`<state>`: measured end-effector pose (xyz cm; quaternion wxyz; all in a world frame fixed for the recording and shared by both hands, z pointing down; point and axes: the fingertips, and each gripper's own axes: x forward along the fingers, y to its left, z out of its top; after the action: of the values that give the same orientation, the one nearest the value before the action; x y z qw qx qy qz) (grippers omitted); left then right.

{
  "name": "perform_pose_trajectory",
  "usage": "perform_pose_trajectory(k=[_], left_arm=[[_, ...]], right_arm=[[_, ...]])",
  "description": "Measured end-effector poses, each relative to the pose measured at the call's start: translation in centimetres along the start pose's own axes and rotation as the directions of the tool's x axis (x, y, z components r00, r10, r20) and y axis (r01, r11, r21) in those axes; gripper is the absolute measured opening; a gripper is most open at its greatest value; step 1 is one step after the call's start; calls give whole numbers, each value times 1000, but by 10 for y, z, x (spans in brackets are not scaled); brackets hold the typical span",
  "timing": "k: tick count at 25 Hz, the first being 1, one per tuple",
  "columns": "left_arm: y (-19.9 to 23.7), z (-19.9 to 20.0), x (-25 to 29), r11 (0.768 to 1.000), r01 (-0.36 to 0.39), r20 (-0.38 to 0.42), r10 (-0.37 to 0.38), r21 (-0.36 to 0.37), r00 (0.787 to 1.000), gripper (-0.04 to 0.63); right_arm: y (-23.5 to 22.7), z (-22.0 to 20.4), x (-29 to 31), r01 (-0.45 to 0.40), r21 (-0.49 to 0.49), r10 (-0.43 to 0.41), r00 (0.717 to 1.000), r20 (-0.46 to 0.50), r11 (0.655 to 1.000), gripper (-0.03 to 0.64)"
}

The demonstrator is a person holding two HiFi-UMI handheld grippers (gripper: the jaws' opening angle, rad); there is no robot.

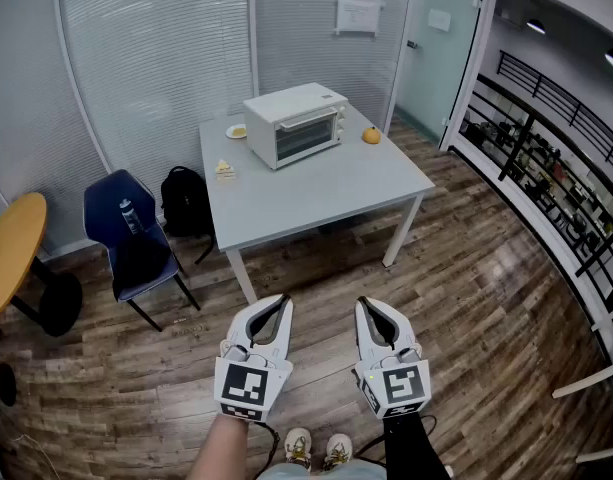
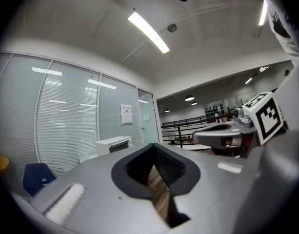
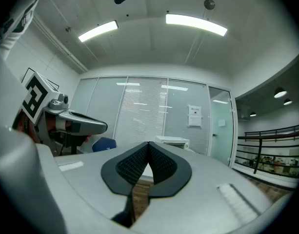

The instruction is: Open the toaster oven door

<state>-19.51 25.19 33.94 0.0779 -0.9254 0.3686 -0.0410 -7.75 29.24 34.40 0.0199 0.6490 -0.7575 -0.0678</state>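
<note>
A white toaster oven (image 1: 296, 123) stands at the back of a pale grey table (image 1: 326, 193), its glass door closed and facing me. It shows small and far in the left gripper view (image 2: 113, 144) and in the right gripper view (image 3: 172, 141). Both grippers hang side by side over the wood floor, well short of the table. My left gripper (image 1: 284, 300) is shut with nothing in it, its jaws meeting at the tip (image 2: 153, 145). My right gripper (image 1: 363, 304) is shut and empty too (image 3: 148, 143).
An orange fruit (image 1: 371, 135) lies right of the oven, a small plate (image 1: 236, 131) left of it and a small snack (image 1: 224, 169) near the table's left edge. A blue chair (image 1: 126, 233), a black backpack (image 1: 186, 203) and a round wooden table (image 1: 11, 248) stand to the left. A railing (image 1: 546, 168) runs on the right.
</note>
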Motion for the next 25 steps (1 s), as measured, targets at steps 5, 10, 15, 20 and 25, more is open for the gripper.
perform_pose_trajectory(k=[5,10,15,20,25], left_arm=[[-37,4,-38,1000,-11,0,11,-21,1000,57],[-75,1,-68,997,-51,-28,49,-57,998,57],[-95,-2,-91,992,-105,-37,103,-69,994,57],[-102,-3,-89,991,-117,-33,115,-71,993,57],[-94,1,-68,990,-116,-17,115,-79,993,57]], right_arm=[[4,3,-54,6,26,-6,1000,2,1000,2],[10,4,-101,-23,42,22,1000,11,999,2],[7,2,-138,-49,47,49,999,12,998,2],[-3,8,-148,-70,31,69,997,27,997,2],[-16,2,-132,-72,61,71,997,20,996,2]])
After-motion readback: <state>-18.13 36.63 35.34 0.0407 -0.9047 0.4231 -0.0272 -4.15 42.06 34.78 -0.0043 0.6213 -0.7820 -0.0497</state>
